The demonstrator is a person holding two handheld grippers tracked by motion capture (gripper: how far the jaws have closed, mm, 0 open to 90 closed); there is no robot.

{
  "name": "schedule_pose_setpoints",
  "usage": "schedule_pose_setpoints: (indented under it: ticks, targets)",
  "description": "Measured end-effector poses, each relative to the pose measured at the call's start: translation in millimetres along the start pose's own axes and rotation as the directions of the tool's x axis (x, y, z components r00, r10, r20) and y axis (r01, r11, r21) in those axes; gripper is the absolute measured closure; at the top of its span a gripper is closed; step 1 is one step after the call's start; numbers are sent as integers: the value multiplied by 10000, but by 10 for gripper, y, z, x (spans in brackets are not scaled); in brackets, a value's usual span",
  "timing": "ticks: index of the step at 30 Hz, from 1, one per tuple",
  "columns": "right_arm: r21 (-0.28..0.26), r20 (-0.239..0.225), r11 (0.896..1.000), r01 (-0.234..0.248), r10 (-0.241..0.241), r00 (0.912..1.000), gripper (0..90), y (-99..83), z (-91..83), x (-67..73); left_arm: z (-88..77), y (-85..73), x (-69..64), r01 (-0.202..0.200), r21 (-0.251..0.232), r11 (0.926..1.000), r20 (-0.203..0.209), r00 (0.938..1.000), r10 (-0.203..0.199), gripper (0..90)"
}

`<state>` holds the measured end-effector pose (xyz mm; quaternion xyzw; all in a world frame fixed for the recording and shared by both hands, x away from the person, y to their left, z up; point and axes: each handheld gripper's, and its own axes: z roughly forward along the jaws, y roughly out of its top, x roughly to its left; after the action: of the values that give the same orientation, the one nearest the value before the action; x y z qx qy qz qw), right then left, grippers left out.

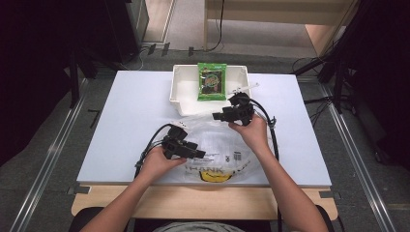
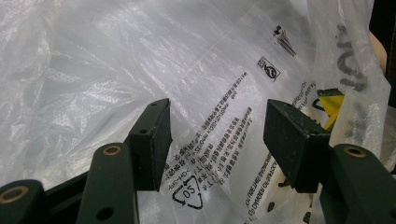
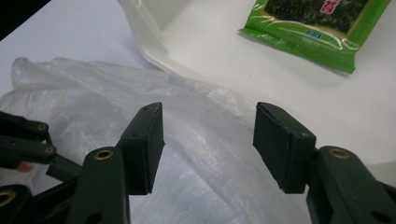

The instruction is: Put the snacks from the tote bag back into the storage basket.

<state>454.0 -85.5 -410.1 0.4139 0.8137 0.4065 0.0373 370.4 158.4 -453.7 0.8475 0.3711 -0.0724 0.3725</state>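
We have a thin, translucent plastic carrier bag (image 1: 212,154) lying crumpled on the white counter (image 1: 130,111), near the front edge, with printed text, a recycling mark and a yellow "THANK YOU" face on it. It reaches back to touch the white bin (image 1: 181,89) that sits at the far side, and a green snack packet (image 1: 212,81) lies inside that bin.

We judge the bag to be very light, limp and slippery: it will fold, slide and billow rather than keep a shape, and a pinch on one layer may simply pull that layer away. The best hold is likely a bunched fold or the rim near the mouth or handles, where several layers gather; which part of the bag is the mouth we cannot tell from here.

Our left hand-held gripper (image 2: 217,140) hovers low over the printed film with its jaws wide apart. The plastic lies between and behind them, and the pads (image 2: 154,140) do not press on it. Our right hand-held gripper (image 3: 209,144) stands over the bag's far edge, just beside the bin wall, jaws also well apart with nothing clamped; the film lies beneath and between them, and we cannot say whether a tip brushes it.
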Motion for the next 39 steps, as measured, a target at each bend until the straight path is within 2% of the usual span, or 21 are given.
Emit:
schedule_pose_setpoints:
  ticks: [8, 22, 39]
  targets:
    - [48, -49, 9998, 174, -174, 9998, 442, -126, -55, 87, -26, 11, -3, -90, -15, 10000, 30, 10000, 90, 423]
    - [159, -276, 9990, 415, -410, 9988, 442, -362, -151, 217, -81, 23, 14, 10, -163, 9999, 99, 10000, -8, 422]
    - [37, -349, 9992, 410, -408, 9986, 431, -594, -207, 212, -119, 28, 38, 84, -231, 9997, 79, 9999, -82, 419]
